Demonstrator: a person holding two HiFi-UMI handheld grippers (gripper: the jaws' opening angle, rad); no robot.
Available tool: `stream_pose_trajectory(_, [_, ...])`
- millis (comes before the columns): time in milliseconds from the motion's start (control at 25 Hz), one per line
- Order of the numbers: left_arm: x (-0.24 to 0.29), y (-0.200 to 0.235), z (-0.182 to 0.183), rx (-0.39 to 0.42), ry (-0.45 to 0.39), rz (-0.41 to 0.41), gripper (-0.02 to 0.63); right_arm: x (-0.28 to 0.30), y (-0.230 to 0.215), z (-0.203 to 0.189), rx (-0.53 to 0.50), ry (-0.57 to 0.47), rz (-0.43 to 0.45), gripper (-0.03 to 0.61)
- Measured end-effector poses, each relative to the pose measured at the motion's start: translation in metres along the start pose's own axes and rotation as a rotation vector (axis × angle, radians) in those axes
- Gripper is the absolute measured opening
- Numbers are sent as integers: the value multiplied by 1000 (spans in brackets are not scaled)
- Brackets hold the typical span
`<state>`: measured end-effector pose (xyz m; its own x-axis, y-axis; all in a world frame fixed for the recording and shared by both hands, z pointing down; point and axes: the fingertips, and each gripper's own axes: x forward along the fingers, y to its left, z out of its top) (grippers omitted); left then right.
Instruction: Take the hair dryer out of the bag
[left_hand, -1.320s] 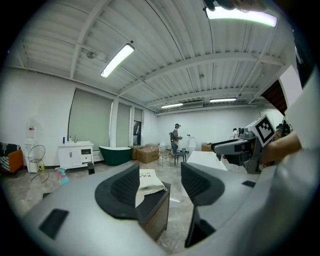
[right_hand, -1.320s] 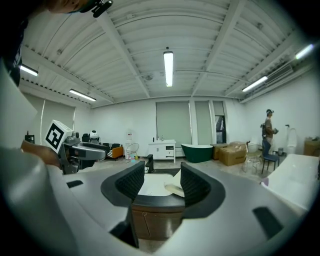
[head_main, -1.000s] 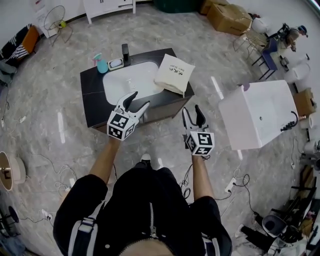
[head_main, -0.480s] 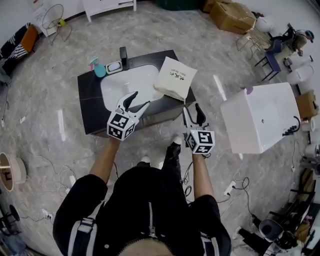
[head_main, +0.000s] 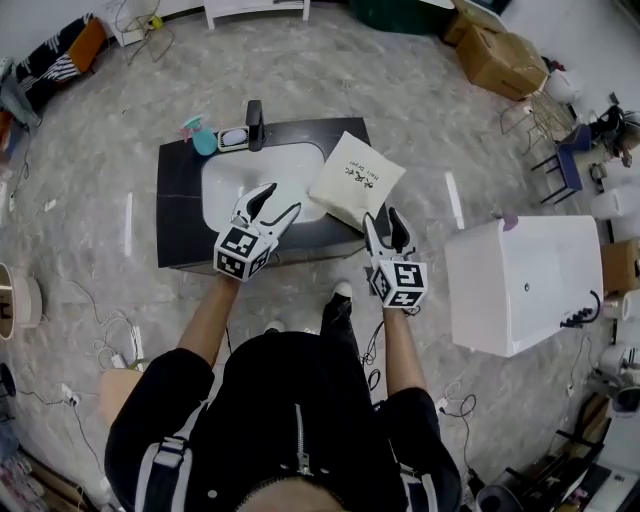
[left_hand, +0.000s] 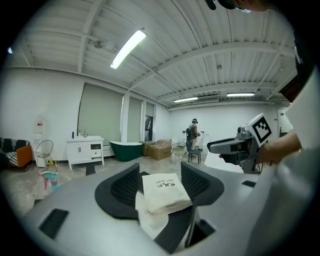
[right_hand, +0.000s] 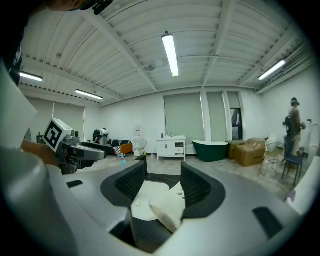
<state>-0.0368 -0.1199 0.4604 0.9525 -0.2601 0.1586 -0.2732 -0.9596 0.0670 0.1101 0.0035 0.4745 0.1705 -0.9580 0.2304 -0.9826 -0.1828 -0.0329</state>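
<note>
Two grippers are held out in front of the person: the left gripper (head_main: 280, 198) and the right gripper (head_main: 381, 217), each with jaws spread and gripping nothing. Just beyond stands one dark counter (head_main: 180, 215) with one white basin (head_main: 240, 175). One cream bag (head_main: 355, 180) lies on the counter's right end, untouched; the hair dryer itself does not show. Along the back edge sit one black faucet (head_main: 254, 112), one soap dish (head_main: 233, 136) and one teal bottle (head_main: 203, 140).

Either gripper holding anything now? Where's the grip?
Nothing held. Left gripper and right gripper are both open and empty; the cream bag lies on the sink counter, ungripped.
</note>
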Motion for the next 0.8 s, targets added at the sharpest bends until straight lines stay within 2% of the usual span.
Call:
stream_pose_trajectory(360, [57,16,6,-38,16,191,262,75,-53,11,-11,39,210,224])
stream_pose_trajectory(800, [79,21,0,-88,22,417,264,120,-81,4,-59,88,442,225])
